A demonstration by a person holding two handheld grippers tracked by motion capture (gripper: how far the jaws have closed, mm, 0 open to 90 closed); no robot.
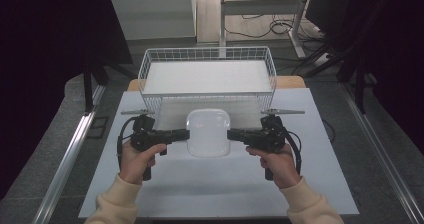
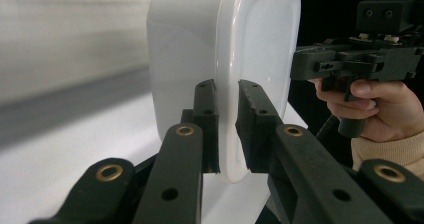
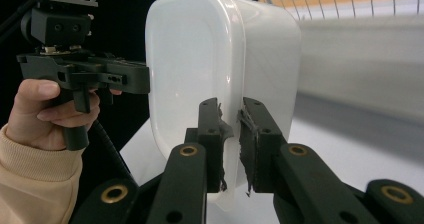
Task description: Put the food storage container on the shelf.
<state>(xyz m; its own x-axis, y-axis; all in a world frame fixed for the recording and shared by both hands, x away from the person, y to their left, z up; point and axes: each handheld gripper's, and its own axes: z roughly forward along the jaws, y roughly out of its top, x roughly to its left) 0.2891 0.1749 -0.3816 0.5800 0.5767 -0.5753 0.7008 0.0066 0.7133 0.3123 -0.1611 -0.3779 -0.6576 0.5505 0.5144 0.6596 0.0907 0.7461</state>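
Dim room, dark curtains both sides, cables on the floor behind a metal frame at the back. White table [image 1: 220,189] in the middle, grey carpet around it. At the table's far end sits a white wire basket [image 1: 207,76], its white bottom bare as far as the high view shows. Just in front of the basket, between the two tools, is a white plastic tub [image 1: 208,132] with rounded corners, lid on, lid facing up at the high camera. It hangs clear of the table, held from both ends. Left gripper [image 1: 183,134] comes in level from the left, jaws pinched on the tub's rim; in the left gripper view the rim runs down between the two black pads [image 2: 206,115] and both press on it. Right gripper [image 1: 232,134] mirrors it from the right, jaws likewise clamped on the opposite rim; right gripper view shows the pads [image 3: 254,134] tight on the rim edge, rubber facing frayed and torn. Each gripper view also catches the other tool across the tub, gripped in a hand with a cream sleeve cuff. Grey three-cornered plates on both tools, cables trailing down toward the wrists.
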